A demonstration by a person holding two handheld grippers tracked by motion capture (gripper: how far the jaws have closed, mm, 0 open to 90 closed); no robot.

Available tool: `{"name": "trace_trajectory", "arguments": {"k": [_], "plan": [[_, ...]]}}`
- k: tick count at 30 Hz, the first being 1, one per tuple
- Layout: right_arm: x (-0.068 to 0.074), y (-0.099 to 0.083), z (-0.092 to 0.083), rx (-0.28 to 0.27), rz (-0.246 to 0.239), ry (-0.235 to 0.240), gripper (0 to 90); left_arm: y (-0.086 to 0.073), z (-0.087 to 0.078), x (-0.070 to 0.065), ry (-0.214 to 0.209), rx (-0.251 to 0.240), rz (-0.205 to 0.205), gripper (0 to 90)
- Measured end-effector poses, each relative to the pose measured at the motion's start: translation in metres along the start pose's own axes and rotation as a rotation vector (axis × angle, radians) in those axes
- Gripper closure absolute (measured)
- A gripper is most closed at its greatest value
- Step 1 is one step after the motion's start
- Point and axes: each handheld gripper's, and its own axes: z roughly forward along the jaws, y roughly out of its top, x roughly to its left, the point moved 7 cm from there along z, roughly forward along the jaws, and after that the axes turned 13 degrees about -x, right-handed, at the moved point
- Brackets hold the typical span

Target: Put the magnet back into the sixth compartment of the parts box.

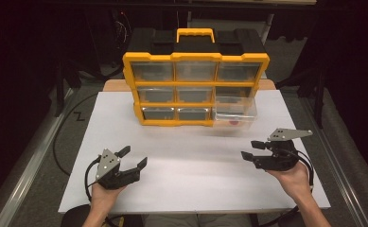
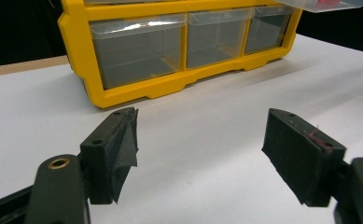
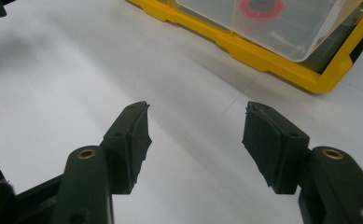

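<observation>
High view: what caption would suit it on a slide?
Two hand-held grippers, left and right, both open, face a yellow drawer organizer with one drawer pulled out.

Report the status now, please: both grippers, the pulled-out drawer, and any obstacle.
Left gripper open, empty. Right gripper open, empty. Bottom-right clear drawer of the yellow organizer pulled out, red ring inside. White table bare between grippers and drawer.

Drawer cabinet (image 1: 196,90) stands at the table's (image 1: 191,161) far edge; its lower right drawer (image 1: 236,113) is pulled out, a ring (image 3: 261,8) lying inside.
</observation>
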Motion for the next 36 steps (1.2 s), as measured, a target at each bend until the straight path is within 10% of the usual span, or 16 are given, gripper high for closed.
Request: {"name": "trace_trajectory", "arguments": {"k": [36], "plan": [[-0.011,-0.031,0.011,-0.115,0.036,-0.032,38.1,0.0,0.0,-0.001,-0.001,-0.002,-0.001,26.0]]}}
